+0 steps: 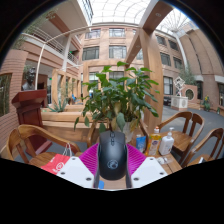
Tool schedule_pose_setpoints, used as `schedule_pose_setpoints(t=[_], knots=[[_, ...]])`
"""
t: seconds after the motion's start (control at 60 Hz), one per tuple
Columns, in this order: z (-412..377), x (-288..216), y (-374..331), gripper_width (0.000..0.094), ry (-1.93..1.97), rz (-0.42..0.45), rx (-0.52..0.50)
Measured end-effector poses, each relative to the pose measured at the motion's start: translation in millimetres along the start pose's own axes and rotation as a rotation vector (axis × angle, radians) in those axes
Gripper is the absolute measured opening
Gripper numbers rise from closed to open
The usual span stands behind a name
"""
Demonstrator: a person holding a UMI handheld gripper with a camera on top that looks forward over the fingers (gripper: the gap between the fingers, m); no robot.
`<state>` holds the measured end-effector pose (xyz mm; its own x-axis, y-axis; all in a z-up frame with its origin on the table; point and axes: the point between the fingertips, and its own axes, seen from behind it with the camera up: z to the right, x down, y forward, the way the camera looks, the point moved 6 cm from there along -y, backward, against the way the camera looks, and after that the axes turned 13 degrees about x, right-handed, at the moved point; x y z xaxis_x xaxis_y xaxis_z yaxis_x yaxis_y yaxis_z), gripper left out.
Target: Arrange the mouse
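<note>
The gripper (111,172) holds the black mouse (112,153) clamped between its two pink pads (92,158), lifted clear of any surface, its long axis running straight ahead along the fingers. Just beyond it stand a potted plant (118,95) and a plastic water bottle (166,143) on a wooden table (70,118), with wooden chairs (30,140) at either side. The plant looks the nearest obstacle ahead.

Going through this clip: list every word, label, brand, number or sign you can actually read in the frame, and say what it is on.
No text can be read.
The white signboard standing beyond the chairs carries markings too small to read.
The bottles on the table have labels, also too small to read.
The black mouse, standing between the fingers of the tool, shows no legible brand mark.
</note>
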<state>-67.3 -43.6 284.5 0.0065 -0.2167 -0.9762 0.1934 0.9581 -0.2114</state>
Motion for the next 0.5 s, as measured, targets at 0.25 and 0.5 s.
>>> schedule_pose_setpoints(t=[0.25, 0.5], knots=[[-135.7, 169.5, 1.4, 0.0359, -0.135, -0.295, -0.14], [-160.6, 249.6, -1.5, 0.0451, -0.152, -0.445, -0.163]])
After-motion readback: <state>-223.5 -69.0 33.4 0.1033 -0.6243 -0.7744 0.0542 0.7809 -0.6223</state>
